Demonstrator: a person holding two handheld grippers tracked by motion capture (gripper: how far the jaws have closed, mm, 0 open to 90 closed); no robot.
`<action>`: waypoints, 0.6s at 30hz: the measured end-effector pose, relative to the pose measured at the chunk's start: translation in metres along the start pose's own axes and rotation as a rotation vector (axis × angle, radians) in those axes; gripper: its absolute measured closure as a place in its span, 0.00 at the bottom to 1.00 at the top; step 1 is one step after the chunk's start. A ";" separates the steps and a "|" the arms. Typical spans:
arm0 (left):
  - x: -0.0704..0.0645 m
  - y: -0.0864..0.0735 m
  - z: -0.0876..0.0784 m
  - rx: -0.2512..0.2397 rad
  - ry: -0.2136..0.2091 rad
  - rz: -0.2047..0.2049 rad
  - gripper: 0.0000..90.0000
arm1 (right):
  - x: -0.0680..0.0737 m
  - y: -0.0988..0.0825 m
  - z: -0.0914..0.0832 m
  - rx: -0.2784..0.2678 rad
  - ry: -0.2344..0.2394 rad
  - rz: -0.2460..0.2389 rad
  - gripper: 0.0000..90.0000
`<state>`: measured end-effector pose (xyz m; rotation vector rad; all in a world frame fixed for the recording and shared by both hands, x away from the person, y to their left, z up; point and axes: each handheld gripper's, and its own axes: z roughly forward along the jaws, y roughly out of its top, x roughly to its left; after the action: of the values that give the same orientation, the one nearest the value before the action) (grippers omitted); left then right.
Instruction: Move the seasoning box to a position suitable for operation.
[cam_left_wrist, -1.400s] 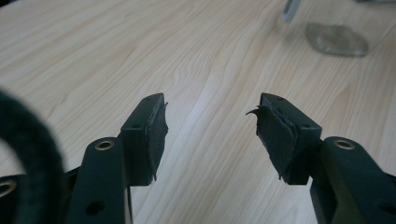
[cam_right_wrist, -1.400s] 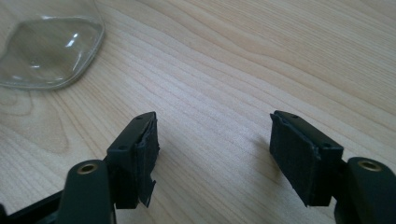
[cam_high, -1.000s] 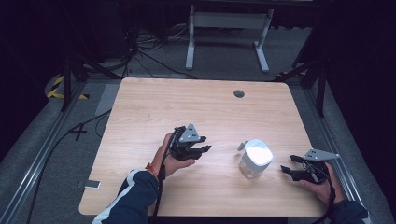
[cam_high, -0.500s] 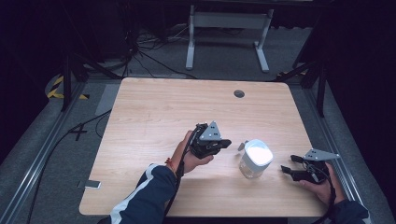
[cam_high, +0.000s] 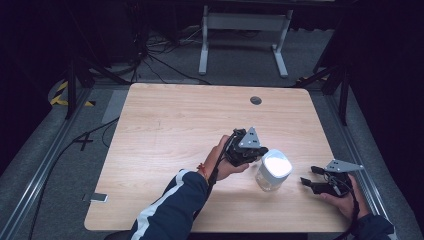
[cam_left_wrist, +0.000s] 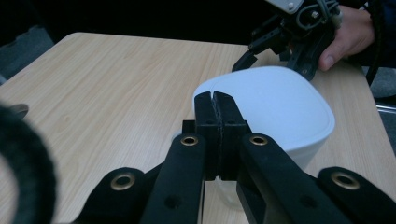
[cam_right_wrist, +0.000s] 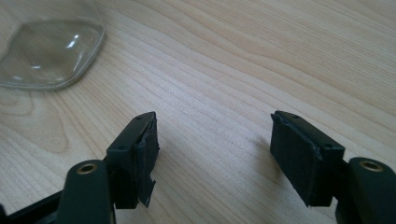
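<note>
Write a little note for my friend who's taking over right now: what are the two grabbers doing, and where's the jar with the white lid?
Left gripper: jaws shut, nothing between them, tips right at the white lid; whether they touch it is unclear.
Right gripper: jaws open and empty, low over the table, to the right of the jar.
Jar: clear, upright near the table's front right, lid on.
Done: nothing visible yet.
Left: probably handling the lid or jar.
</note>
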<state>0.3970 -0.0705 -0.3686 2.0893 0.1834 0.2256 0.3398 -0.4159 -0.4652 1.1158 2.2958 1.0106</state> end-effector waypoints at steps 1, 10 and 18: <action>-0.001 0.001 0.003 0.002 0.004 0.005 1.00 | 0.000 0.000 0.000 0.000 0.000 0.000 0.36; 0.002 0.000 0.019 0.011 0.004 -0.018 1.00 | 0.000 0.000 0.000 0.000 0.000 0.000 0.36; 0.007 -0.001 0.022 -0.012 0.011 -0.026 1.00 | 0.000 0.000 0.000 0.000 0.001 0.000 0.36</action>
<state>0.4089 -0.0870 -0.3804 2.0729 0.2154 0.2212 0.3399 -0.4160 -0.4652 1.1158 2.2967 1.0110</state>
